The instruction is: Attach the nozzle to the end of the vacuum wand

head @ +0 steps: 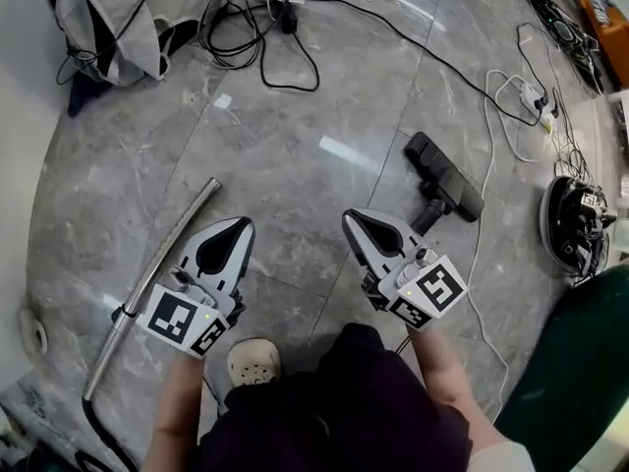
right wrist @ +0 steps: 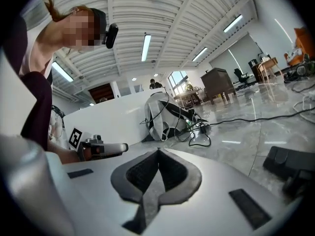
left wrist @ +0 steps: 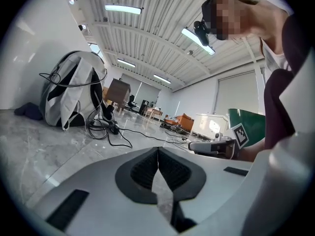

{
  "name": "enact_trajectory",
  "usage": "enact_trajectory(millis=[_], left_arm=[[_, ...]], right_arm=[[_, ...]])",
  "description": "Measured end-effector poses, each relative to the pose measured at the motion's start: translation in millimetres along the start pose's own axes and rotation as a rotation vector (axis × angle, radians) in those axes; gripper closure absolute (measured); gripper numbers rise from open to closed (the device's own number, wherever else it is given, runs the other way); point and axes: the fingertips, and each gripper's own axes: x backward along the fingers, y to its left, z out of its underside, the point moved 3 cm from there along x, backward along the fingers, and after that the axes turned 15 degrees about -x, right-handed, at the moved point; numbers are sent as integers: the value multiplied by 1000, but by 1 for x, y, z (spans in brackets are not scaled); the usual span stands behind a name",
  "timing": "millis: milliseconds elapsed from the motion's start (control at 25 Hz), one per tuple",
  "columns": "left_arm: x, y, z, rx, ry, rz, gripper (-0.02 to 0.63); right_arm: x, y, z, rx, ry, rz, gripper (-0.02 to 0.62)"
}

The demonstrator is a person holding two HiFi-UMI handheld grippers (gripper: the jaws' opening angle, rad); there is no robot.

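A metal vacuum wand lies slanted on the grey marble floor at the left, its open end pointing up and right. A black floor nozzle lies on the floor to the right, also at the right edge of the right gripper view. My left gripper hangs shut and empty just right of the wand. My right gripper is shut and empty, just left of the nozzle's neck. Both jaw pairs meet with nothing between them in the gripper views.
A grey backpack and tangled black cables lie at the far left. A white power strip with cord and a round robot cleaner sit at the right. A green object stands at the lower right. My shoe is below.
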Motion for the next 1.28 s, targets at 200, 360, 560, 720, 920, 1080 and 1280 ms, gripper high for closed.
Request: enact_trajectory(millis=[200,360,560,720,920,1080,1280], left_arm=[[-8,-12,10,44,-11,44,595],[-13,-17,10,64,-25,66,595],[-13,-24,8,67,-36,98,595],[-11,-23,10,69,-33,103,595],[-10,-22,18,66,-8,105,595],[-9,-25,21,61,0,108,595],[-9,-23,23,58,10,93,595]], right_arm=[[19,-12,-10,82,56,33,580],[39,-27,-22,205,155,86,578],[72,-57,-43,422,352,171,569],[98,-91,-20,707,758,150,362],[128,-138,15,1132,1245,54,307],[135,-163,37,1335,1399,-62,308],[130,-183,48,1446,1498,-146,308]])
